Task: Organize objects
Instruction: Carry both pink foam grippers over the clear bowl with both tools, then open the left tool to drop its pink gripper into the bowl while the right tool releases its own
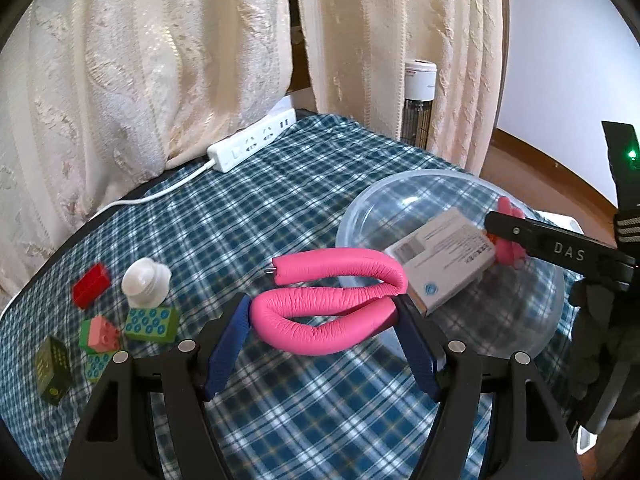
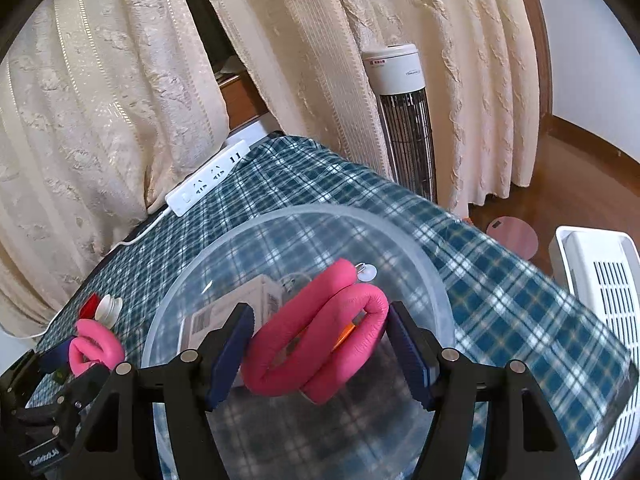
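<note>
The left gripper (image 1: 322, 320) is clamped on a folded pink padded strap (image 1: 320, 322), held above the plaid tablecloth (image 1: 248, 216) just beside the clear plastic bowl (image 1: 360, 204). The right gripper (image 2: 320, 344) is clamped on a second folded pink strap (image 2: 316, 340), held over the bowl's (image 2: 432, 256) opening; whether it touches the bowl cannot be told. Inside the bowl lies a white carton (image 1: 444, 260), tilted. Left of the left gripper, on the cloth, sit a white cap (image 1: 145, 282), a red brick (image 1: 91, 286), green toy blocks (image 1: 152, 324) and a dark green box (image 1: 51, 370). A white power strip (image 1: 252, 144) lies by the cream curtains (image 1: 140, 60).
</note>
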`<action>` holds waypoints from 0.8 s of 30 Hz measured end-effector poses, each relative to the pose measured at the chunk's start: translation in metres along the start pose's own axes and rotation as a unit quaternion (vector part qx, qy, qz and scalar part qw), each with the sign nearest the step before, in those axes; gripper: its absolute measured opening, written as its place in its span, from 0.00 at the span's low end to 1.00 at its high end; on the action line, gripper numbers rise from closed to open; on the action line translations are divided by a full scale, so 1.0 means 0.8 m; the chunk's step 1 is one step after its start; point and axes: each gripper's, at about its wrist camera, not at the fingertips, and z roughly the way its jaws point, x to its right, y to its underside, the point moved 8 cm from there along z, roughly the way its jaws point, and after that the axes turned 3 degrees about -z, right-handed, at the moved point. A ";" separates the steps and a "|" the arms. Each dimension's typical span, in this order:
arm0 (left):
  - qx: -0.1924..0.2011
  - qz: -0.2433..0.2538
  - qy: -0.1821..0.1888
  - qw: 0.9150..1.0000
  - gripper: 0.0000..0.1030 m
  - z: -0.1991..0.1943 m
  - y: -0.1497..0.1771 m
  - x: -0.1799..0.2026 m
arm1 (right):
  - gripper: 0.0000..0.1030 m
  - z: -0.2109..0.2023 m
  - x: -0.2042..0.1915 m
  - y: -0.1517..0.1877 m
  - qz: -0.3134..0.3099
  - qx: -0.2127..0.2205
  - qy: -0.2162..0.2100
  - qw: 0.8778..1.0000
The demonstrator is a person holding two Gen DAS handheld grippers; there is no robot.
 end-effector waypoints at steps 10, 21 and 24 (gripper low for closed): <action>0.008 0.007 0.035 0.999 0.71 0.025 -0.035 0.028 | 0.69 0.002 0.007 -0.026 -0.003 0.014 0.001 1.000; -0.001 0.000 0.083 0.997 0.71 0.067 -0.075 0.053 | 0.69 0.005 0.011 -0.051 -0.008 0.028 0.007 1.000; -0.003 0.005 0.090 0.996 0.71 0.076 -0.082 0.062 | 0.69 0.005 0.016 -0.057 -0.005 0.032 0.009 0.999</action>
